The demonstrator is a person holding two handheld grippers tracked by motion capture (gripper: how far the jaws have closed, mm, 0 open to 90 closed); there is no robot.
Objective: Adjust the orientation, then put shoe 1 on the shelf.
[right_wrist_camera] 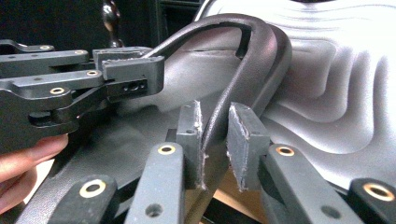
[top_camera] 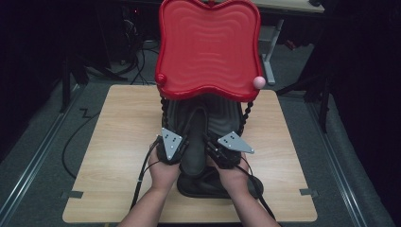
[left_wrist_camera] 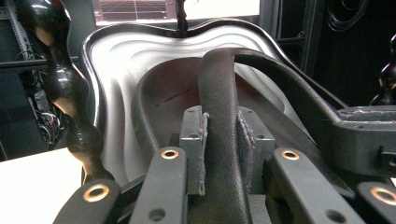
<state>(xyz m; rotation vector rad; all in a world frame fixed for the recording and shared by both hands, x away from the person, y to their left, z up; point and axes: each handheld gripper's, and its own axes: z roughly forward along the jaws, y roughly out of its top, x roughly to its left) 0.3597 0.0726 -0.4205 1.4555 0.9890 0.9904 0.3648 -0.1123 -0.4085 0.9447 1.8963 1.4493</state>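
High view: my left hand-held gripper (top_camera: 173,150) and right hand-held gripper (top_camera: 222,152) flank the black bag (top_camera: 198,137) on the bench (top_camera: 118,142). Left gripper view: clamped on one strap (left_wrist_camera: 219,116). Right gripper view: jaws straddle the other strap (right_wrist_camera: 243,60), contact unclear; I'd lift evenly. No readable writing.

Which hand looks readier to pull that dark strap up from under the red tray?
Left, probably. The left gripper has its pads pressing both sides of the strap. The right gripper has the strap between its pads, but one pad stands clear of it, so it would need to close first.
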